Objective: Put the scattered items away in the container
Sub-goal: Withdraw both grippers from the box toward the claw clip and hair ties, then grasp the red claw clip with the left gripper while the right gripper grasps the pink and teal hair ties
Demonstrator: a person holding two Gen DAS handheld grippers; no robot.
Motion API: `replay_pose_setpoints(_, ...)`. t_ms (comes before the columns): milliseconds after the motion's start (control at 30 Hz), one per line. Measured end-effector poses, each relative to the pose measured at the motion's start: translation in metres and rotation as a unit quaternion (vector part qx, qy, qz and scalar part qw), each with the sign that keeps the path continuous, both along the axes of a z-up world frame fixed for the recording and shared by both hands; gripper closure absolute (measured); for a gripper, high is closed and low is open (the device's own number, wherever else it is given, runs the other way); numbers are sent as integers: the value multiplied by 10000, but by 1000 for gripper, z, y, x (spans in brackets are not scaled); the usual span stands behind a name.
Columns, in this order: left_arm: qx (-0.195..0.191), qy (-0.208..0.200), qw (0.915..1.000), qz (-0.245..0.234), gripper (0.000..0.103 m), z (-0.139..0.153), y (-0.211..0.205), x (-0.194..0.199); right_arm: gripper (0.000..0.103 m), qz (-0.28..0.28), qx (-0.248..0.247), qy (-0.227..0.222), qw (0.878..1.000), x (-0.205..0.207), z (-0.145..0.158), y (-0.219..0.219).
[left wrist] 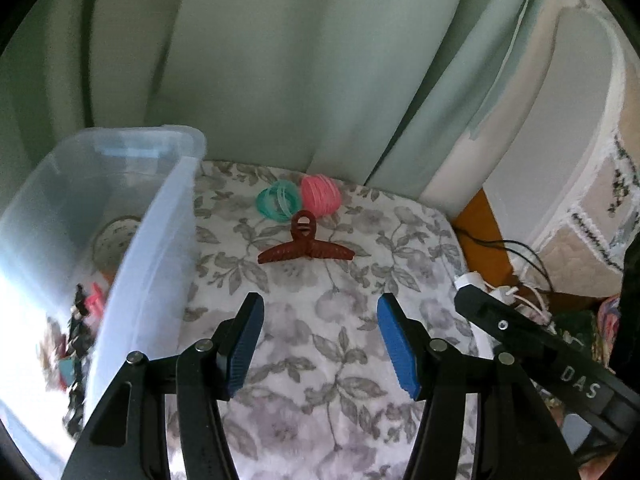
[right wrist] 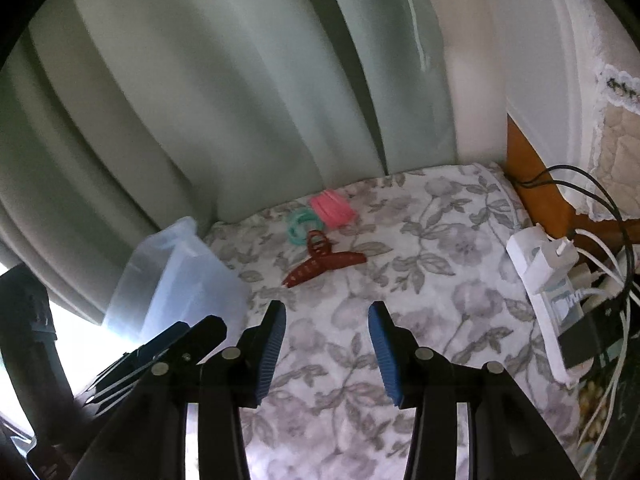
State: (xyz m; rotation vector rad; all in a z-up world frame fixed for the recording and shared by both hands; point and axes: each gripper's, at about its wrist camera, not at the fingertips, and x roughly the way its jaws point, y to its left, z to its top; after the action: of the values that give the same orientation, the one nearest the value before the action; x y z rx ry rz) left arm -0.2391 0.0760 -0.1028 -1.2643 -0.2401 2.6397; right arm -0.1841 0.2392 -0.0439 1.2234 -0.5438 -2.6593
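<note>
A dark red hair claw clip (left wrist: 306, 246) lies on the floral cloth, with a bunch of teal hair ties (left wrist: 279, 201) and a bunch of pink hair ties (left wrist: 321, 197) just behind it. A clear plastic container (left wrist: 152, 248) stands at the left and holds several small items (left wrist: 76, 344). My left gripper (left wrist: 320, 340) is open and empty, short of the clip. My right gripper (right wrist: 327, 344) is open and empty, also short of the clip (right wrist: 323, 265). The teal ties (right wrist: 303, 226), pink ties (right wrist: 333, 207) and container (right wrist: 180, 280) show in the right wrist view.
Pale green curtains (left wrist: 280, 60) hang behind the cloth. A white power strip (right wrist: 552, 300) with plugs and cables lies off the cloth's right edge. A wooden bed frame (right wrist: 532, 172) and a mattress (left wrist: 592, 220) stand at the right. The left gripper's body (right wrist: 160, 356) shows at the lower left.
</note>
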Motion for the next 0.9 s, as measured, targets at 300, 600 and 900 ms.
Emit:
replay_pose_setpoints(300, -10, -355, 9994, -41, 43, -14, 13, -51, 56, 64, 144, -247, 9996, -53, -30, 5)
replay_pose_setpoints(600, 27, -657, 9976, 194, 43, -79, 33, -152, 56, 0, 158, -441, 9989, -103, -59, 18)
replay_pose_setpoints(900, -170, -836, 9958, 321, 43, -116, 52, -196, 51, 226, 168, -394, 9988, -156, -69, 9)
